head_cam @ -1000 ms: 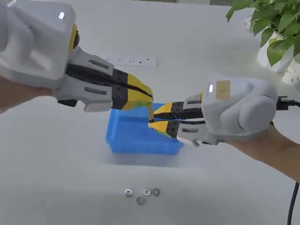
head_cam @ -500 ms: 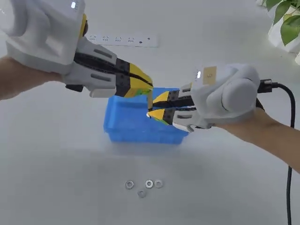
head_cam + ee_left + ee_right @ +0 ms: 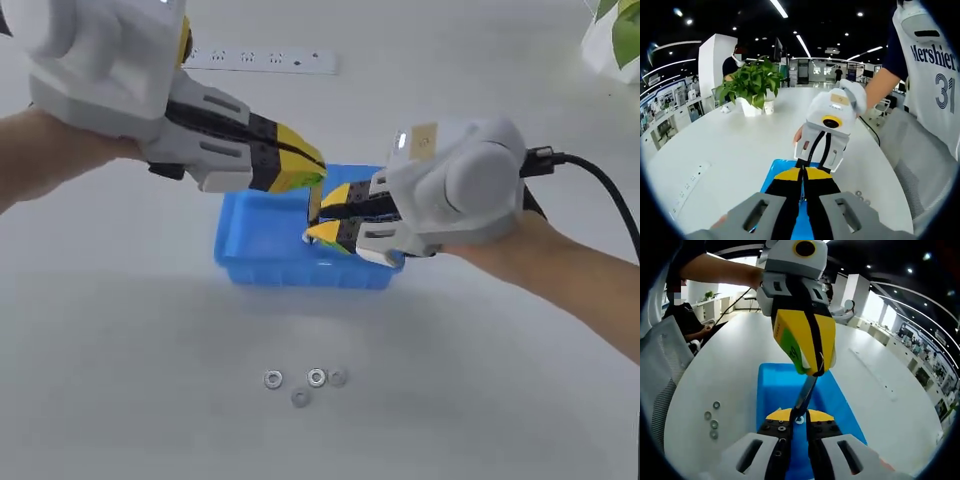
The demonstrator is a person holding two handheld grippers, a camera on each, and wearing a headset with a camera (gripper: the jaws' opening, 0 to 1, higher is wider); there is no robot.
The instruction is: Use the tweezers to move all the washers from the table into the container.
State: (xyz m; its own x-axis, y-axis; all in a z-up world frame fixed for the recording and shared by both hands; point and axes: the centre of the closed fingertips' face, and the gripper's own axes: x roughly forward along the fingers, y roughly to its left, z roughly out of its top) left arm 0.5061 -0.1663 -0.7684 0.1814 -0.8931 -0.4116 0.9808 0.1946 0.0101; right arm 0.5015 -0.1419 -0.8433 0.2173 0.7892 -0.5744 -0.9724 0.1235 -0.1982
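- Over the blue container (image 3: 300, 272), at the middle of the table (image 3: 500, 400), both grippers met on the tweezers (image 3: 807, 390), a thin dark tool running between them.
- The left gripper (image 3: 312, 172) had its yellow jaws pressed together on the tool's far end.
- The right gripper (image 3: 315, 215) had its jaws drawn to a narrow gap around the other end and seemed to be gripping it.
- Four washers (image 3: 316, 377) lay in a small cluster on the table, on the near side of the container and well apart from the tool.
- The step in hand looked like settling the hold on the tweezers, before a pick.
- The next move would call for one gripper to let go and the other to bring the tips down to the near cluster, lined up on one washer's edge.
- The grippers covered much of the container's inside, so its contents could not be told.
- The tweezers' tips were hidden between the jaws.
- A tiny ring by the right jaws was too small to name.
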